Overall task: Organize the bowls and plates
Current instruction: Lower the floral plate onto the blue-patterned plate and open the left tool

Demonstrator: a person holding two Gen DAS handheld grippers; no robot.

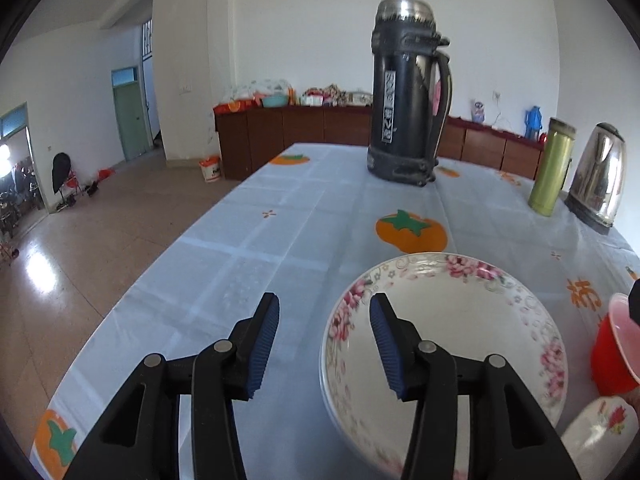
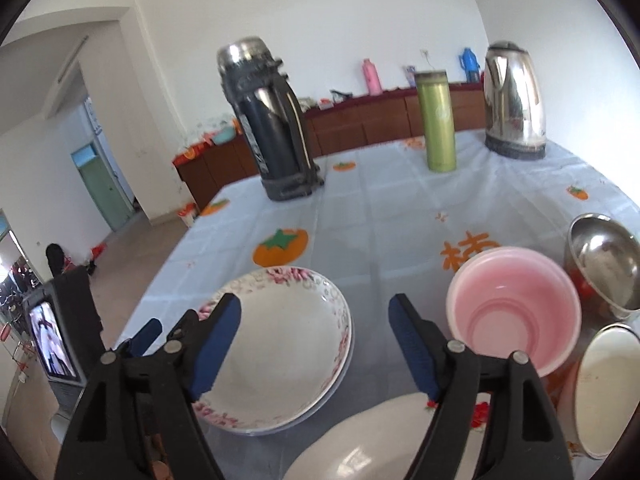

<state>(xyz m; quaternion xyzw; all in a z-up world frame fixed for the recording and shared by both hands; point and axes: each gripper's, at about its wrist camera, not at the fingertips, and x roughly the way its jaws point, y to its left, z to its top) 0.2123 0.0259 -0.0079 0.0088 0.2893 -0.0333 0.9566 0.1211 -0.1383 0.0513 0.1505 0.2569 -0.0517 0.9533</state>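
The white floral-rimmed ceramic plate (image 1: 460,332) is lying on the tabletop (image 1: 248,240) under the left gripper (image 1: 324,320), jaws standing wide and empty; the right gripper (image 2: 316,320) is likewise gaping over it.

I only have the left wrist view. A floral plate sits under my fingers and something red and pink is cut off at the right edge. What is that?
Observer: A pink bowl, upright and empty, just right of the floral plate.
Operator: Anything beyond it that I can't see?
Observer: Yes, a steel bowl tilted on its side at the far right.
Operator: Is the right hand-held gripper holding anything?
Observer: No. The right hand-held gripper is open, with nothing between its pads, above the gap between plate and pink bowl.
Operator: Is the plate single?
Observer: A second rim shows beneath it, so it looks stacked.
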